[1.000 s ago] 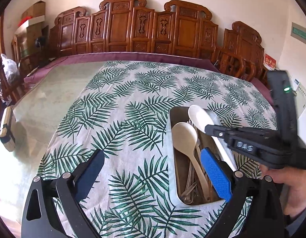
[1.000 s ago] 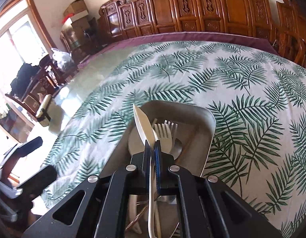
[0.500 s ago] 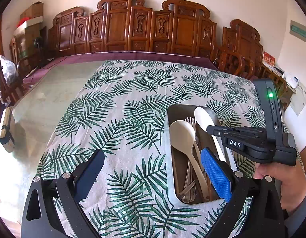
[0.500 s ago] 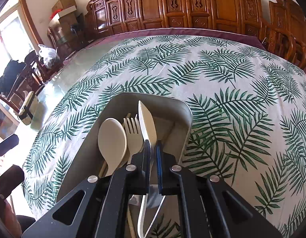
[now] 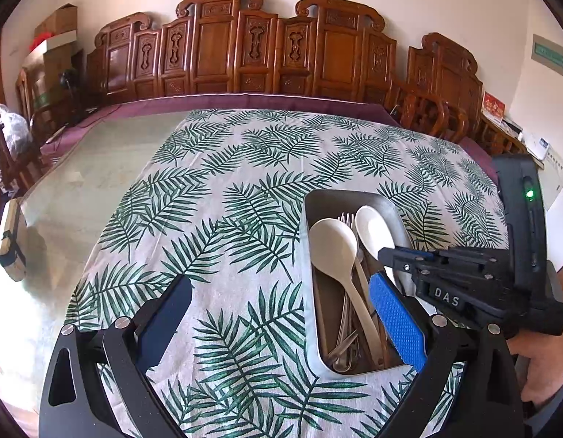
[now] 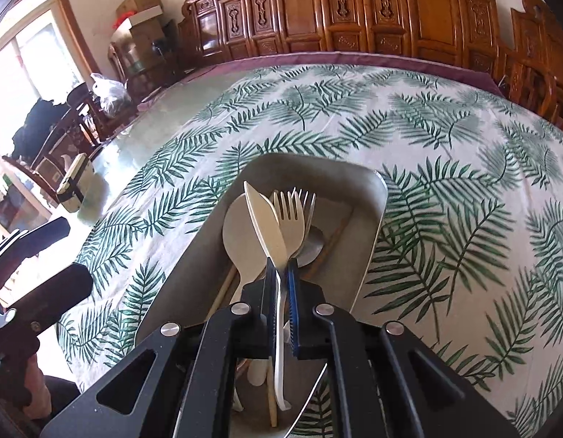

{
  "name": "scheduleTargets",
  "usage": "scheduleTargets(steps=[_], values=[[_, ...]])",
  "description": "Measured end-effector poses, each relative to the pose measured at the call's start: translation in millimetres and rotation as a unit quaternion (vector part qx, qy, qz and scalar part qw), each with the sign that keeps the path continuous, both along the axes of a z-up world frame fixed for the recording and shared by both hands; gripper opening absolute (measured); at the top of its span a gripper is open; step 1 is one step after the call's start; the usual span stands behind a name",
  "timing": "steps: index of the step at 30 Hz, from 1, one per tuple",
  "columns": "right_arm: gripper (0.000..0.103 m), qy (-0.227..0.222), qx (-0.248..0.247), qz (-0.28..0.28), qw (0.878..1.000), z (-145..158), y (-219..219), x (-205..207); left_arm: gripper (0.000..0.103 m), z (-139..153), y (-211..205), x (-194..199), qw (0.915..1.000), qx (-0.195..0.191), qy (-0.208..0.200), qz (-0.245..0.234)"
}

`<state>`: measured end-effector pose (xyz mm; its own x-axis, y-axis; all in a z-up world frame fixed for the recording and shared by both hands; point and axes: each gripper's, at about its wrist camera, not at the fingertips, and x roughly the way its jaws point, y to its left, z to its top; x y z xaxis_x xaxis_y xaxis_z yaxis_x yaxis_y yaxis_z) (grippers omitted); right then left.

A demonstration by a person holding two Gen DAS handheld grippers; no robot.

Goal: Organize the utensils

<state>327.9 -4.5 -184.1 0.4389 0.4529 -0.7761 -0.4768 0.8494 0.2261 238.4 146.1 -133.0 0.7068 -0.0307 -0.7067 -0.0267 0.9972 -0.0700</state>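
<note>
Between my right gripper's (image 6: 280, 273) two pads sits the handle of a cream plastic knife (image 6: 264, 221), pinched tight just behind the blade, with the blade pointing away over the metal tray (image 6: 369, 219). The jaws are closed on it with almost no gap. The knife hangs above the other utensils in the tray: a cream plastic fork (image 6: 290, 219) just to its right, a cream spoon (image 6: 237, 241) under and to its left, and a metal spoon (image 6: 312, 246) beneath the fork.

To do this step well, I judge I should lift straight up until the blade tip is clear of the fork tines and the tray wall before carrying it sideways, since dragging it could hook the fork or stir the pile. The handle is thin and smooth, so I would hold the squeeze steady and avoid rolling the wrist, or the knife may pivot between the pads.

My right wrist is pitched steeply down toward the tray, coming in over its near end; a hand (image 5: 544, 361) grips the tool from the right.

My left gripper (image 5: 281, 317) hangs with its jaws wide apart and nothing between them, angled down over the palm-leaf tablecloth (image 5: 245, 182), its right finger just beside the tray.
</note>
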Motion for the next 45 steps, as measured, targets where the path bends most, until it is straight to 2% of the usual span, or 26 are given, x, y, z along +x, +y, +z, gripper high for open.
scheduleTargets(steps=[3, 6, 7, 14, 22, 26, 32, 35, 42, 45], values=[[0.009, -0.022, -0.014, 0.008, 1.0, 6.7, -1.0, -0.9, 0.094, -0.1, 0.0, 0.3, 1.0, 0.001, 0.001, -0.001], [0.028, -0.034, -0.015, 0.01, 0.999, 11.6, -6.1, 0.8, 0.094, 0.6, -0.1, -0.4, 1.0, 0.0, -0.001, 0.001], [0.03, -0.037, -0.011, 0.013, 0.999, 13.6, -8.8, 0.7, 0.094, 0.7, 0.1, -0.6, 1.0, -0.001, -0.002, 0.001], [0.03, -0.066, -0.02, 0.025, 0.997, 23.5, -19.3, -6.5, 0.094, 1.1, -2.7, -0.8, 1.0, 0.0, -0.001, 0.0], [0.058, -0.096, -0.02, -0.014, 0.995, 38.0, -54.1, -35.9, 0.094, 3.3, -9.8, -3.9, 1.0, -0.001, -0.005, -0.003], [0.059, -0.098, -0.017, -0.036, 0.994, 40.2, -74.1, -48.1, 0.095, 1.0, -16.7, -5.5, 0.9999, 0.009, -0.004, -0.005], [0.06, -0.106, -0.022, -0.061, 0.992, 47.8, -103.4, -68.9, 0.095, -1.4, -23.4, -10.8, 1.0, 0.002, 0.002, 0.003], [0.067, -0.114, -0.023, -0.075, 0.99, 54.9, -117.4, -80.5, 0.095, 2.0, -30.5, -17.6, 0.9999, 0.007, -0.001, 0.011], [0.095, -0.129, -0.019, -0.109, 0.986, 70.6, -151.0, -106.8, 0.095, 16.9, -51.0, -37.8, 0.9996, 0.023, -0.005, 0.014], [0.1, -0.133, -0.019, -0.118, 0.984, 77.5, -163.5, -117.9, 0.095, 20.6, -61.3, -50.1, 0.9997, 0.024, -0.006, 0.009]])
